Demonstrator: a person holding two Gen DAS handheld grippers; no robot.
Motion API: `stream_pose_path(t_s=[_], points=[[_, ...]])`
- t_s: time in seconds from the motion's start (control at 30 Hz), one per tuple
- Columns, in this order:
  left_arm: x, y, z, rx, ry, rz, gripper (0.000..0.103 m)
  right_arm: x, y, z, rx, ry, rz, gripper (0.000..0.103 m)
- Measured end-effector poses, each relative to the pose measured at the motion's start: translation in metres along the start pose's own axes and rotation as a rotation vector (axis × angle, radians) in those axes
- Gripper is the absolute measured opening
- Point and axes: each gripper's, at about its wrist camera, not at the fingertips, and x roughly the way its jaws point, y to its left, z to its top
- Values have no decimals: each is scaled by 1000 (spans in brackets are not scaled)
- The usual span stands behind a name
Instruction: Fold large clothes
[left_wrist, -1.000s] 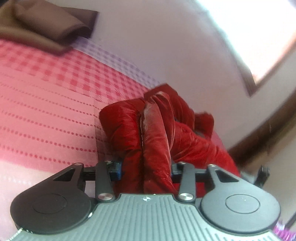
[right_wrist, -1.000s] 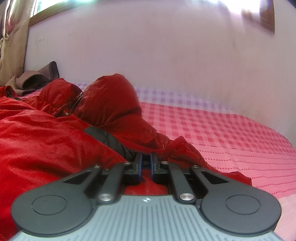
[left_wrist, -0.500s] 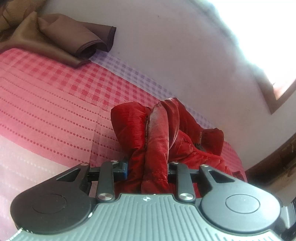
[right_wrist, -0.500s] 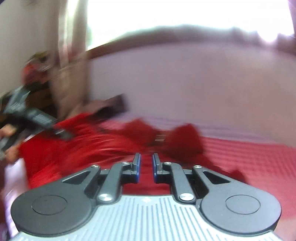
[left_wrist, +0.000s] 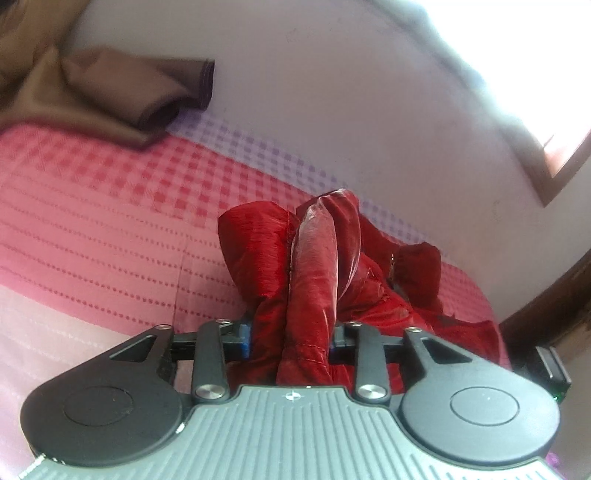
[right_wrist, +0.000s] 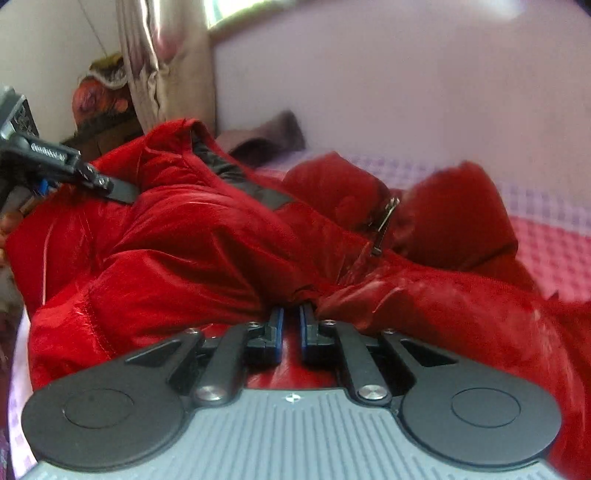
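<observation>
A red puffy jacket (left_wrist: 317, 266) lies on the pink checked bed (left_wrist: 110, 229). My left gripper (left_wrist: 290, 338) is shut on a thick bunch of the jacket's fabric, which fills the gap between its fingers. In the right wrist view the jacket (right_wrist: 192, 240) spreads across the frame, with a black inner collar strip (right_wrist: 255, 184) and a zipper pull (right_wrist: 384, 221). My right gripper (right_wrist: 291, 325) is shut on a thin edge of the jacket. The left gripper also shows in the right wrist view (right_wrist: 74, 173), at the jacket's far left end.
A folded brown cloth (left_wrist: 122, 88) lies at the head of the bed by the white wall (left_wrist: 351, 103). A curtain (right_wrist: 166, 62) and a window are behind. A dark wooden bed frame (left_wrist: 546, 295) is at the right.
The right gripper has swung left and lifted with the jacket edge, so its view now faces the curtain and the left gripper. The left gripper has risen a little, still holding the fabric.
</observation>
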Motion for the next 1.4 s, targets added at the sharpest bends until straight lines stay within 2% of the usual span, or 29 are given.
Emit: stream_pose_path(t_s=[0.03,0.13,0.2,0.27,0.33,0.37,0.43,0.47,0.5,0.53,0.6,0.7,0.77,0.83,0.93,1.07,1.23,1.33,1.4], points=[[2,6,0,6,7,-6,44,0,0,-1,3,-6,0,6],[8,23,-2,23,19,-14,62,0,3,-3,-11,-19,-11,6],[12,38,-3,24,21,-13,88,-2,5,-3,-18,-24,-17,6],[14,53,-3,25,15,-29,96,-1,5,-3,-21,-29,-22,6],[18,68,-5,-6,42,-84,99,-4,4,-5,-25,-35,-28,6],[22,76,-7,-30,66,-122,97,-4,5,-5,-28,-37,-32,6],[29,85,-14,-63,107,-191,83,-4,7,-6,-32,-40,-37,6],[29,85,-17,-54,109,-211,63,-4,7,-6,-32,-41,-39,6],[30,83,-20,-63,119,-245,49,-4,8,-6,-32,-42,-41,6],[28,81,-24,-84,98,-241,47,-4,8,-6,-32,-42,-42,6],[17,72,-30,-113,32,-231,30,-4,8,-7,-27,-42,-42,6],[-9,51,-36,-193,-74,-300,27,-3,9,-7,-21,-41,-48,6],[-24,22,-38,-187,-115,-320,27,-3,10,-7,-21,-42,-55,6],[-34,-11,-44,-188,-136,-369,27,-3,10,-8,-10,-43,-58,6],[-41,-72,-56,-126,-153,-406,27,-4,7,-8,23,-48,-51,6],[-15,-125,-81,-93,-144,-470,29,-7,-9,-8,140,-53,-9,6],[12,-153,-104,-80,-170,-551,32,-12,-46,-12,369,-41,111,6],[16,-162,-109,-37,-189,-551,32,-17,-68,-16,506,-20,201,6],[18,-164,-111,-34,-196,-550,32,-30,-71,-15,535,4,184,6]])
